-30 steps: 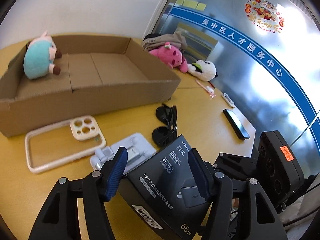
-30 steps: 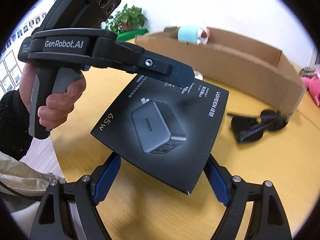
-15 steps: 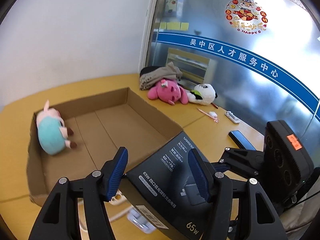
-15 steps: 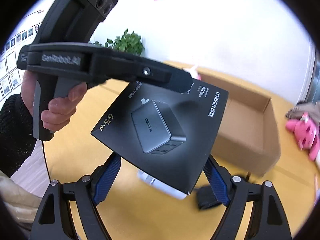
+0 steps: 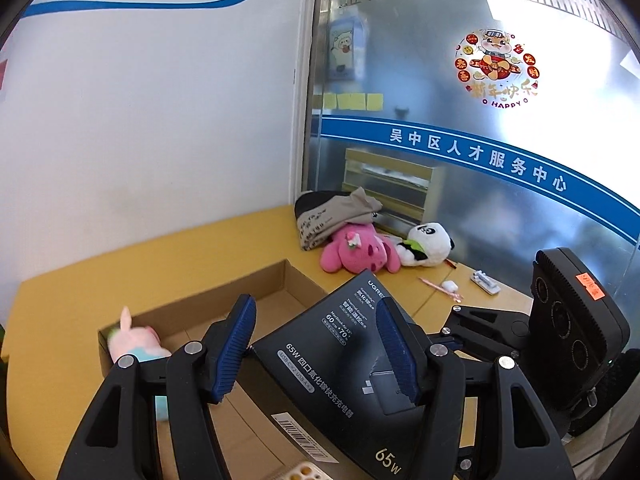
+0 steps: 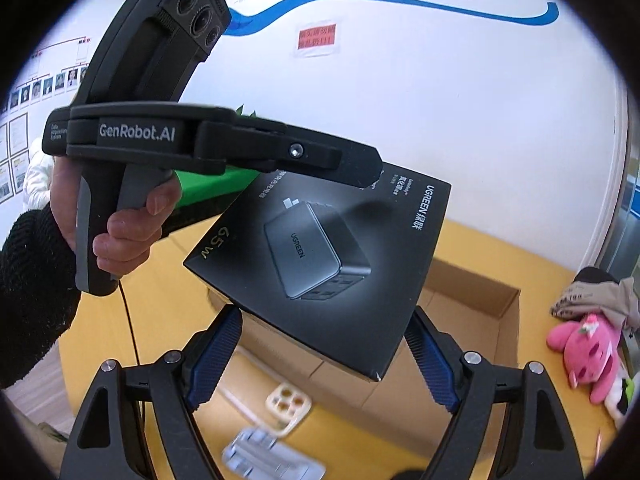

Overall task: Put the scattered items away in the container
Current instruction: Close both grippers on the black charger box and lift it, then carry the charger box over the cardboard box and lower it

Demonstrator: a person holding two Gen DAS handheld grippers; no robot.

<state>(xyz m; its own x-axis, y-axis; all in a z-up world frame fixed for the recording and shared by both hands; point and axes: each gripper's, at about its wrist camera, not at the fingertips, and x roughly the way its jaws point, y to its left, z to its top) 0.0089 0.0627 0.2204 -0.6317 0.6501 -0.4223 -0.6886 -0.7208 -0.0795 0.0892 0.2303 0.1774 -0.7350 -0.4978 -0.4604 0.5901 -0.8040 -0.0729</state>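
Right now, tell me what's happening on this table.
A person holds the black charger box between both grippers, the left gripper and the right gripper, in the air over the cardboard box. A plush pig is already inside. A phone case and the pink plush lie on the table.

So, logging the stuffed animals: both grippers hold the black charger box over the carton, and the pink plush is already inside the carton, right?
Not quite. The pink plush lies on the table beyond the carton, as the left wrist view shows. Both grippers do hold the black charger box.
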